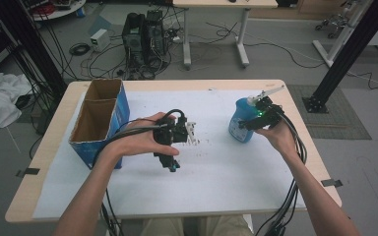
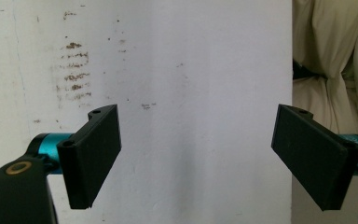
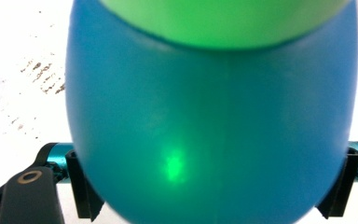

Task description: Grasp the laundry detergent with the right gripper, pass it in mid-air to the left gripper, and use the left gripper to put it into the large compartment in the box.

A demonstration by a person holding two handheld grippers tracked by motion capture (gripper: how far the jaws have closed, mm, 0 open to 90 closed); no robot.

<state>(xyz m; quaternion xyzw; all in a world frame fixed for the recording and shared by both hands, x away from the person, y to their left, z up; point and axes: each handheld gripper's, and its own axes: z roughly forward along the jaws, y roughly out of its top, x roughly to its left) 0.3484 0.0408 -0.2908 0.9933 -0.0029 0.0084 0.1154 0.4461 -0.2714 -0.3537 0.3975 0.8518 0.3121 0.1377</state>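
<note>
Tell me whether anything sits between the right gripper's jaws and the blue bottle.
Nothing visible does. In the right gripper view the blue bottle already sits between the jaws of the right gripper, its sides right at both pads. Whether the pads press on it cannot be told.

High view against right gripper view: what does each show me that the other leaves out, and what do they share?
High view adds: the whole table, a cardboard box with two compartments, the person's forearms, the left tongs over the white sheet, and cables on the floor behind.
Right gripper view adds: a close look at the right tongs, one black jaw on each side of the blue bottle, and a green band across it. I cannot tell whether the pads press.
Both share: the bottle, the sheet and the brown specks on it.
</note>
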